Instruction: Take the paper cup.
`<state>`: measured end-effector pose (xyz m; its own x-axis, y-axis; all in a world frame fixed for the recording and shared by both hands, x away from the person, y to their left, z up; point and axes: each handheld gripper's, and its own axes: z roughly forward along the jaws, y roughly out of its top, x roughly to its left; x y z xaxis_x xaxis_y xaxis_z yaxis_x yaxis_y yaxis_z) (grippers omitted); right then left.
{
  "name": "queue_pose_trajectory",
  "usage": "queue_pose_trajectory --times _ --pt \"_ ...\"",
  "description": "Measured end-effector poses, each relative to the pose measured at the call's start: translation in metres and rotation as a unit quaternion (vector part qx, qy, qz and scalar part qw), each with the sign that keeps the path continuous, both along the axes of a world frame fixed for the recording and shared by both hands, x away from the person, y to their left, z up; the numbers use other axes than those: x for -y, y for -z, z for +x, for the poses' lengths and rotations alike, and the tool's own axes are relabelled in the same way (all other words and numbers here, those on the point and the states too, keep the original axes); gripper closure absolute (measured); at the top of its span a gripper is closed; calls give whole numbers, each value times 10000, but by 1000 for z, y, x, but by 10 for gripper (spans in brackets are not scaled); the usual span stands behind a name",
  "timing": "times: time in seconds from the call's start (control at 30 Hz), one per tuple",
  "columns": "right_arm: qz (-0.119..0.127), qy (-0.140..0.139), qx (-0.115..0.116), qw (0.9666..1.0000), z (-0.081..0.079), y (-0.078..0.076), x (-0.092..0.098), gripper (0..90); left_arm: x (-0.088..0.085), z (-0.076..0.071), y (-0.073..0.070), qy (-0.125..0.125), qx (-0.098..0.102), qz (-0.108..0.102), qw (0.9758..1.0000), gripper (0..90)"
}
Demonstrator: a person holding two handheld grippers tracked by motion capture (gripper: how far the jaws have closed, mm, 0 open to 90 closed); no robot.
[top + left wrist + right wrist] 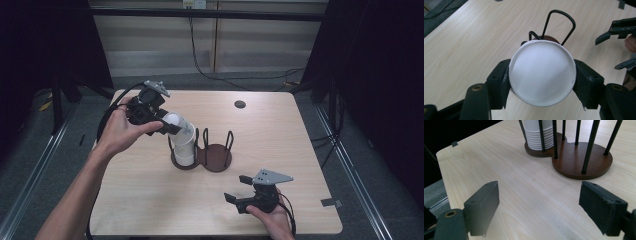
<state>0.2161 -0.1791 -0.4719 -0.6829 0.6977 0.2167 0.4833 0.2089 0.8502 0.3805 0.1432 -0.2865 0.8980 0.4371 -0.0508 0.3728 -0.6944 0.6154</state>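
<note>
A stack of white paper cups [185, 146] stands upside down in the left ring of a brown two-ring holder [217, 159] with black wire uprights, leaning to the left. My left gripper [169, 125] is shut on the topmost cup [173, 119]. In the left gripper view the cup's round white bottom [542, 73] sits between the pads, which press on both sides. Whether that cup is free of the stack I cannot tell. My right gripper [235, 187] stands open low over the table's near right part. The holder's base [579, 157] and the stack [537, 137] lie beyond my right gripper [539, 207].
The holder's right ring [220, 150] holds no cups. A small dark round disc [240, 104] sits in the light wooden table [280, 135] near its far edge. Black cables run over the floor behind. My right gripper [606, 55] shows at the right edge of the left gripper view.
</note>
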Motion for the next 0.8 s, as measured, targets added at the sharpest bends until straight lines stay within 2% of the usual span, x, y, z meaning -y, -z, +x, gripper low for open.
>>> queue_pose_trajectory --times 0.13,0.17,0.3,0.33,0.43,0.6,0.63,0.67,0.8 --pt "0 1 -2 10000 0 0 0 161 -5 -4 2 38 99 -74 9999 372" --pt "-9 -3 -1 10000 0 0 -1 161 -8 -6 4 1 142 -152 9998 372" --pt "4 11 -6 10000 0 0 -1 161 -16 -9 10 -2 172 -225 9996 372" --pt "9 14 -13 10000 0 0 -1 161 -17 -11 11 -74 194 -308 9993 373" --pt "9 15 -14 10000 1 0 -1 161 -19 -16 13 -59 247 -295 9992 373" --pt "1 7 -3 10000 2 1 -1 161 -24 -22 19 -79 256 -488 9984 372" --pt "3 10 -6 10000 2 1 -2 161 -26 -25 22 -82 244 -586 9980 372" --pt "-1 5 4 10000 1 1 -2 160 -27 -26 23 -38 336 -530 9980 372" --pt "9 21 -15 10000 2 1 -2 159 -33 -35 26 -15 492 -738 9961 372"
